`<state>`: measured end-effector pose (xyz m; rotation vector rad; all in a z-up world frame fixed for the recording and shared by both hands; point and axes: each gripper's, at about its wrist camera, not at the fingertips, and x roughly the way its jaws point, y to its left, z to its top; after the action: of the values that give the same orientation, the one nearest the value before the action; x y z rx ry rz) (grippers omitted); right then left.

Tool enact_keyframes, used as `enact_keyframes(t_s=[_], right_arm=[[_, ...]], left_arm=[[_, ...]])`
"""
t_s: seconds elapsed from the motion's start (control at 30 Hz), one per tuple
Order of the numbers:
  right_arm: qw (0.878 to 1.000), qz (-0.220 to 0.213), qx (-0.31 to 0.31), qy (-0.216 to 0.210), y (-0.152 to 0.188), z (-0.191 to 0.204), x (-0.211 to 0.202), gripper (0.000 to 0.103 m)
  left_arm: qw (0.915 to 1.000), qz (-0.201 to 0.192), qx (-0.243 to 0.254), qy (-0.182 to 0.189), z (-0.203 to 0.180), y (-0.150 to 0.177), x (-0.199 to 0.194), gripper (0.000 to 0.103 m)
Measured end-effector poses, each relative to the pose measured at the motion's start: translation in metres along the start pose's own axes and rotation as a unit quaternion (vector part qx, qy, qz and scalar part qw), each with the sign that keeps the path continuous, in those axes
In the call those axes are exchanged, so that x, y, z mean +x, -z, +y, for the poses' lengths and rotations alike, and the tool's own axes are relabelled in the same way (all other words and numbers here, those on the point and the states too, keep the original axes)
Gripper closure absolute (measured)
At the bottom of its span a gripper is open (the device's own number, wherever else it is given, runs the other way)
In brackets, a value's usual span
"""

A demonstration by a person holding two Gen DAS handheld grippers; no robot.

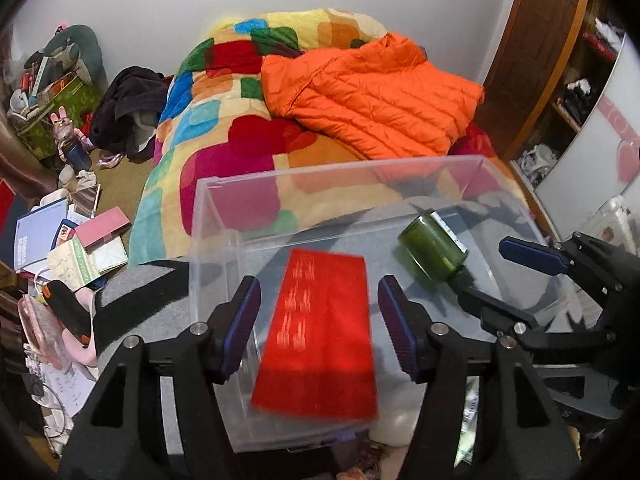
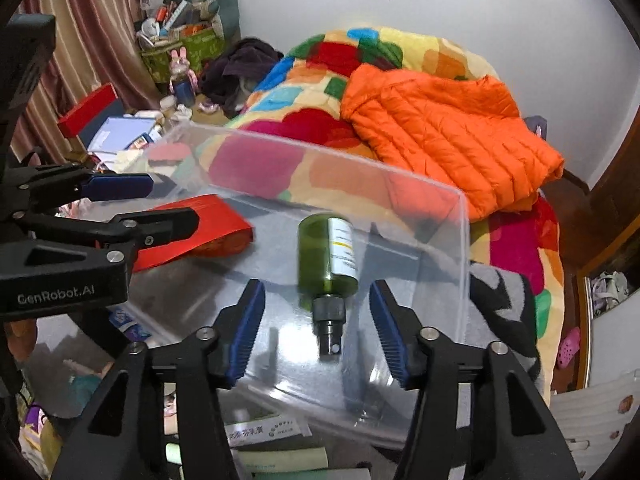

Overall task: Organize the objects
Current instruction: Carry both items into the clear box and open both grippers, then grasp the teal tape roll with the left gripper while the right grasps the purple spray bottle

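Both grippers, left gripper [image 1: 318, 322] and right gripper [image 2: 316, 330], are hovering with jaws apart, gripping nothing. The flat red packet [image 1: 320, 340] and green glass spray bottle [image 2: 326, 254] are lying in the clear plastic bin [image 2: 464, 240]. Guessing they'll be fetching more clutter next.

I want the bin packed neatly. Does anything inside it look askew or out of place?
The green bottle lies on its side in the clear bin, pump end toward the right gripper. The red packet lies flat but slanted beside it. Nothing looks spilled.

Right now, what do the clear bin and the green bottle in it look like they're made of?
Clear bin: likely rigid plastic, glossy; see-through walls with glare streaks. Green bottle: translucent olive, plastic or glass, can't tell; shiny, with a white paper-looking label and a matte black cap.
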<state>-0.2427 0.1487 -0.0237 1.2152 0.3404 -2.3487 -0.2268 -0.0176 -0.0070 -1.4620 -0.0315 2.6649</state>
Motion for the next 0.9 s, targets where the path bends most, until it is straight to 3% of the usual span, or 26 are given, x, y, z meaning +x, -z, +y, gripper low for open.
enact_keyframes(t_s=[0.1,0.23,0.37,0.67,0.9], right_arm=[[1.000,-0.023,-0.004,0.003,0.003,0.002,-0.019,0.048],[0.998,-0.059,-0.003,0.005,0.015,0.003,-0.049,0.040],[0.997,-0.082,0.007,-0.002,0.033,0.000,-0.072,0.036],[0.997,-0.073,0.030,-0.022,0.083,-0.005,-0.085,0.035],[0.998,-0.050,0.031,-0.034,0.117,0.006,-0.077,0.036]], left_arm=[[0.9998,-0.019,0.002,-0.004,-0.002,0.006,-0.018,0.039],[0.9984,-0.054,0.004,-0.020,-0.006,0.023,-0.044,0.021],[0.9972,-0.071,0.004,-0.022,-0.009,0.046,-0.062,0.018],[0.9994,-0.034,-0.002,-0.009,-0.016,0.098,-0.053,0.018],[0.9993,-0.033,-0.009,-0.013,-0.018,0.139,-0.059,0.018]])
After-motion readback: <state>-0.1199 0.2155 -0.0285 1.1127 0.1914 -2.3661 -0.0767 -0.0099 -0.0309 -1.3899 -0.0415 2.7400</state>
